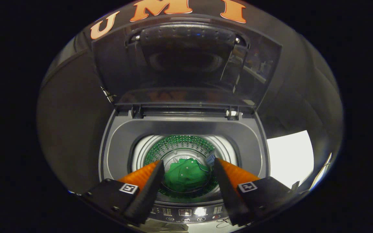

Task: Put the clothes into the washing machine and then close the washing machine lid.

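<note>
With the green garment [186, 176] lying in the drum at lower centre, raise the open, empty gripper [188, 165] to the upright lid [186, 64] and swing it down squarely.

Top-loading washing machine [186, 129] with its lid [186, 64] standing raised at the rear of the opening. A green garment [185, 176] is lying at the bottom of the drum [180, 145], below the gripper [188, 165], whose fingers are standing spread apart above the drum, gripping nothing. The control panel [189, 213] is sitting along the machine's front edge, beneath the fingers.
</note>
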The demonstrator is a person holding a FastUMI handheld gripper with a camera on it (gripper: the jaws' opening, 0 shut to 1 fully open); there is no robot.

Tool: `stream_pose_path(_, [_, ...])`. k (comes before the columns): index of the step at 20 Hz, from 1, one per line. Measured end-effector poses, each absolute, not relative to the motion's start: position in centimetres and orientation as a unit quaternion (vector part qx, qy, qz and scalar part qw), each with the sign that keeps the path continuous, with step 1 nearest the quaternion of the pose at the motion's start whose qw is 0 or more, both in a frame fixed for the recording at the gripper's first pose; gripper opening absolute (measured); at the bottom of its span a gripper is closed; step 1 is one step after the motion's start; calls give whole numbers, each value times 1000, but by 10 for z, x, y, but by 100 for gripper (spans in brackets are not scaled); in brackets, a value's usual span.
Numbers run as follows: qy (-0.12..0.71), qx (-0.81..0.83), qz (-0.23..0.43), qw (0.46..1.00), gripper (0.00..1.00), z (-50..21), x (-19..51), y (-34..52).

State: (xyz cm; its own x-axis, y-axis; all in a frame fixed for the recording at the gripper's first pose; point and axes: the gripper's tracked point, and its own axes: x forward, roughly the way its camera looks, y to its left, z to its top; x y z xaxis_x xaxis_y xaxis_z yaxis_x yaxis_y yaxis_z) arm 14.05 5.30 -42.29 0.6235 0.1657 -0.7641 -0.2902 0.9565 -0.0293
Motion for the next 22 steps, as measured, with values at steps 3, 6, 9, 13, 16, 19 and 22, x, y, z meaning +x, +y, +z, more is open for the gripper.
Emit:
stream_pose_path(3, [403,-74,125,903,100,-388,136,59])
stream_pose_path(6, [371,-71,128,917,100,-344,138,70])
stream_pose_path(9, [340,-74,138,927,100,-298,144,81])
stream_pose_path(13, [294,-62,145,943,99,-239,166,94])
stream_pose_path(16, [269,-61,139,951,100,-206,189,95])
stream_pose_path(19, [252,-60,137,956,99,-182,206,98])
stream_pose_path(22, [240,-57,138,959,99,-170,224,102])
